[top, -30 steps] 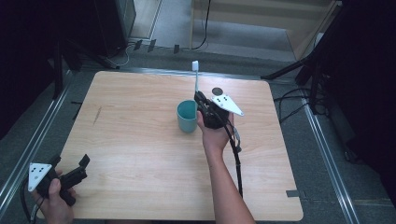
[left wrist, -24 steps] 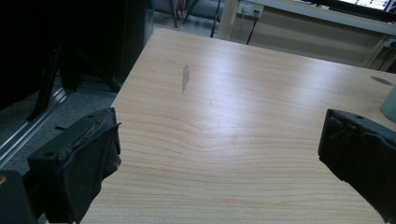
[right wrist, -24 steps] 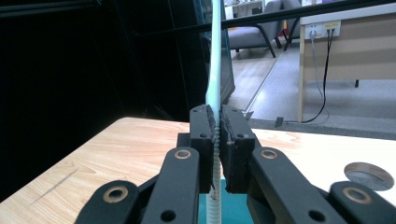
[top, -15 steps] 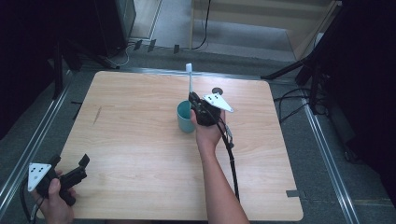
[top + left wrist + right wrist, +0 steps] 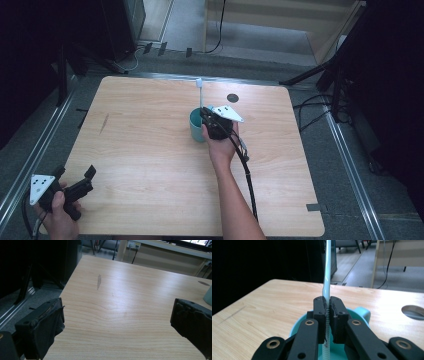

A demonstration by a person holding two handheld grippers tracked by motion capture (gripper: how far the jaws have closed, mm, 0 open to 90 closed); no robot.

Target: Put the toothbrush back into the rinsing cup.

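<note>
teal plastic forms the cup (image 5: 196,126) that sits just under and in front of the right gripper (image 5: 209,119), near the far middle of the wooden table (image 5: 150,150). that gripper is clamped on a toothbrush (image 5: 326,282), its 2 jaws pinched tight on the pale handle so that the ribbed lower part hangs below the pads into the cup's mouth and the long stem rises above them. in the high view the brush head (image 5: 199,82) stands beyond the gripper, nearly upright. the grip looks chosen for control: held low on the handle and kept vertical, the brush can go straight down into the cup without catching the rim, and the cup's handle side lies to the right of the jaws in the right gripper view, out of the way. the work appears to be standing the toothbrush in the cup, and it seems close to done, though whether the handle's end touches the bottom cannot be told.

the left gripper (image 5: 75,187) rests at the near left corner, well apart from the cup, jaws spread wide with only bare wood between them; it seems parked there to leave room. a dark round hole (image 5: 232,98) in the tabletop lies beyond and to the right of the right gripper.
</note>
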